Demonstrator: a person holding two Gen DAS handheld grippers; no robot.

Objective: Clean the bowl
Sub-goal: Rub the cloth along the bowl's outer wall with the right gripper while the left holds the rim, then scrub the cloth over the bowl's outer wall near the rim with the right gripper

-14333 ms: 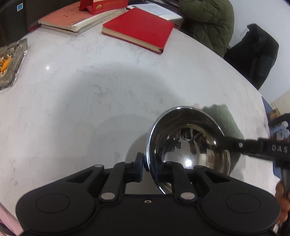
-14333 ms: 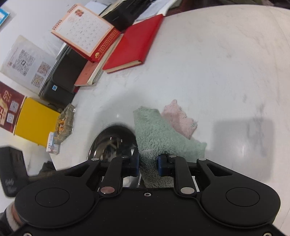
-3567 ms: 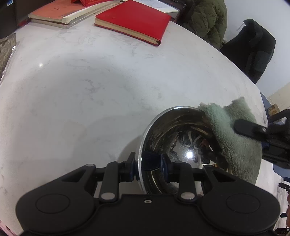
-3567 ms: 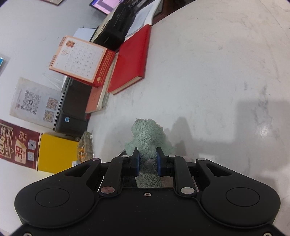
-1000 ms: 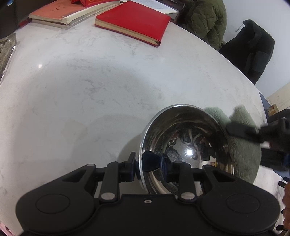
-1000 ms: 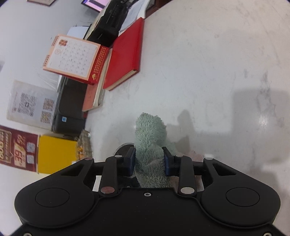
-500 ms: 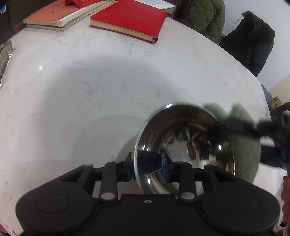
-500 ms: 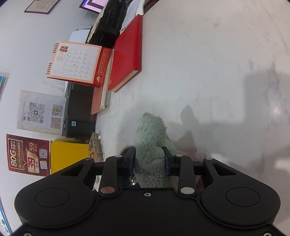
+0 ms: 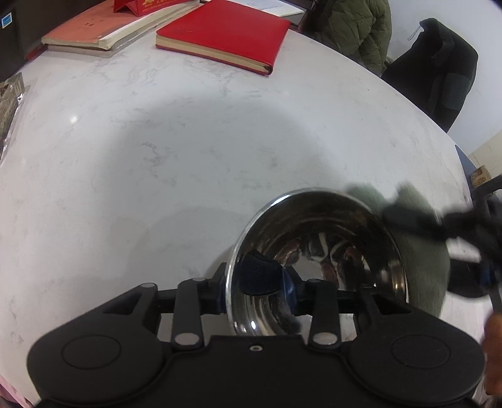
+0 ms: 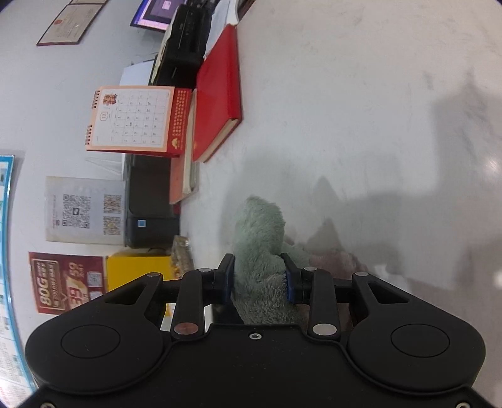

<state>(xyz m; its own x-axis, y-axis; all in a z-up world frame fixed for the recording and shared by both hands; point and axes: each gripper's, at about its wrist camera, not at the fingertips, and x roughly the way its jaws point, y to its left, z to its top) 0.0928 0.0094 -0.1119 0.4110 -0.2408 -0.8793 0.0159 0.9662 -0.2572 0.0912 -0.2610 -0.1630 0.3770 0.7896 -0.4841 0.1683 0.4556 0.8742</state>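
Note:
A shiny steel bowl (image 9: 317,251) sits on the white marble table (image 9: 157,172), close in front of my left gripper (image 9: 255,290). Its near rim stands between the jaws, one finger outside the wall and one inside. The jaws are opening, and the gap is now clearly wider than the wall. To the bowl's right, the fluffy green cloth (image 9: 423,266) hangs outside the rim, blurred, in my right gripper (image 9: 436,251). In the right wrist view, my right gripper (image 10: 259,279) is shut on the green cloth (image 10: 260,238), which bulges up between the pads. The bowl is hidden there.
A red book (image 9: 226,31) and a stack of books (image 9: 103,28) lie at the far edge, with a desk calendar (image 10: 135,120) behind. A pink cloth (image 10: 332,260) lies beside the green one. A glass dish (image 9: 9,103) is at the left, a seated person (image 9: 354,25) and a black chair (image 9: 439,69) beyond the table.
The left jaws have widened around the bowl's rim. The right gripper has sunk slightly and rolled with the cloth, which earlier lay over the rim and now hangs outside the bowl.

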